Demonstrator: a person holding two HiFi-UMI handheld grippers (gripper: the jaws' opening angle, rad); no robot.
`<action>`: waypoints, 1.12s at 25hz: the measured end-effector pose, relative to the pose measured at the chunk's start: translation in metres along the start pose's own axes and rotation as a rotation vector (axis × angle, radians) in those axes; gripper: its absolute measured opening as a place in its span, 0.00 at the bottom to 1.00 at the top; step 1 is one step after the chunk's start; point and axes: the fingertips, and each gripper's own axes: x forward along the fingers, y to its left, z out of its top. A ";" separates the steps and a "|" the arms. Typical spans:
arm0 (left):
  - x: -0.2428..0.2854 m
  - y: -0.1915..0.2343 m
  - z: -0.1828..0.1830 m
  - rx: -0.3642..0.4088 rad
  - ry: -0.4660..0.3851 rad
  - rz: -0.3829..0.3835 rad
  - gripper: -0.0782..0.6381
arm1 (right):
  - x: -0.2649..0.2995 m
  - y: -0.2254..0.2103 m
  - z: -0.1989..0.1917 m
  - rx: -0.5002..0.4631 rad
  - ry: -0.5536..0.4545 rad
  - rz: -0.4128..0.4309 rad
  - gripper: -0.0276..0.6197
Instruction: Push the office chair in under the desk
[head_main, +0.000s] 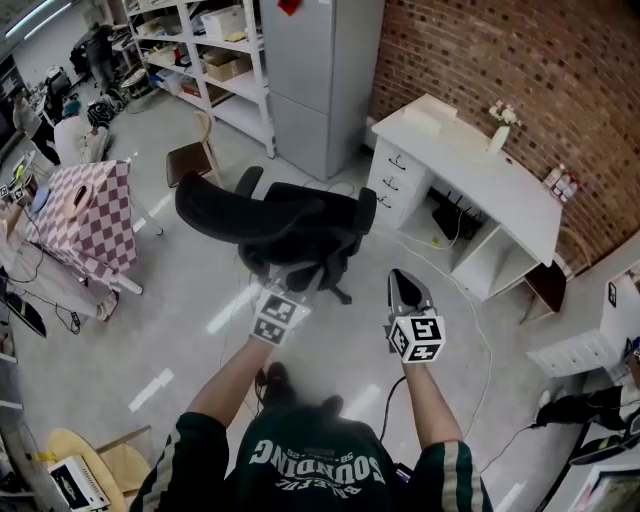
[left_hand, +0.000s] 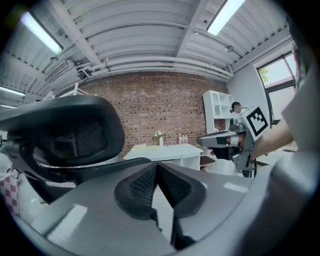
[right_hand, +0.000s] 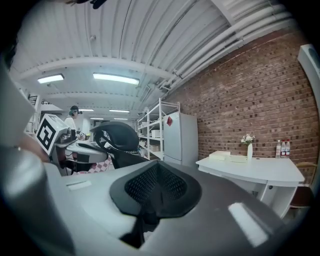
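A black office chair (head_main: 285, 225) stands on the grey floor, out in the room and left of the white desk (head_main: 480, 170) along the brick wall. My left gripper (head_main: 283, 288) is shut and empty, close behind the chair's seat; I cannot tell whether it touches. My right gripper (head_main: 400, 275) is shut and empty too, right of the chair and apart from it. In the left gripper view the shut jaws (left_hand: 157, 166) point past the chair's mesh back (left_hand: 70, 135) toward the desk (left_hand: 165, 151). The right gripper view has its shut jaws (right_hand: 157, 165), the chair (right_hand: 116, 136) at left and the desk (right_hand: 252, 167) at right.
A grey fridge (head_main: 320, 80) and white shelving (head_main: 215, 55) stand beyond the chair. A wooden chair (head_main: 195, 155) and a checkered-cloth table (head_main: 95, 215) are at left. A white drawer unit (head_main: 580, 350) is at right. A cable (head_main: 478, 310) runs across the floor near the desk.
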 end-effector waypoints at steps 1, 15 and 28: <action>-0.006 0.008 -0.005 -0.006 0.007 0.012 0.12 | 0.006 0.005 0.001 0.001 -0.003 0.010 0.05; -0.071 0.115 -0.071 -0.060 0.084 0.154 0.12 | 0.095 0.054 -0.021 -0.061 0.092 0.024 0.30; -0.106 0.198 -0.116 -0.123 0.122 0.211 0.12 | 0.176 0.060 -0.051 -0.301 0.243 -0.046 0.51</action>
